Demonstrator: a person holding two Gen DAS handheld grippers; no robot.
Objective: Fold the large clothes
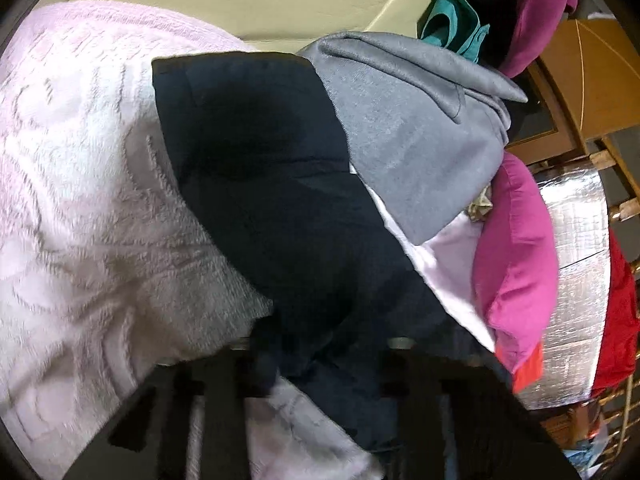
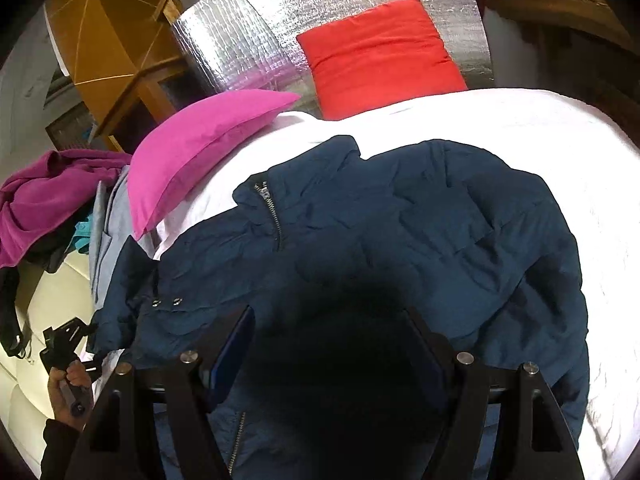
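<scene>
- Right wrist view: the right gripper (image 2: 332, 344) sits at the bottom centre of the frame, its fingers spread wide over the navy jacket (image 2: 400, 232); a dark fold of the jacket fills the gap between them, and whether they touch it cannot be told.
- The jacket lies spread across the white bed cover (image 2: 520, 120), filling the middle of the frame, its zipper (image 2: 272, 208) left of centre.
- At the lower left edge, the left gripper (image 2: 66, 344) is held in a hand (image 2: 70, 396) at the jacket's cuff.
- A magenta pillow (image 2: 200, 148) lies at the upper left and a red pillow (image 2: 380, 56) at the top centre, against a silver foil panel (image 2: 240, 32).
- Left wrist view: the left gripper (image 1: 320, 364) is at the bottom centre, with dark jacket cloth (image 1: 272, 184) bunched between its fingers, pinched there as far as the blur allows.
- A pink towel (image 1: 80, 184) fills the left, and a grey garment (image 1: 408, 128) lies at the upper right.
</scene>
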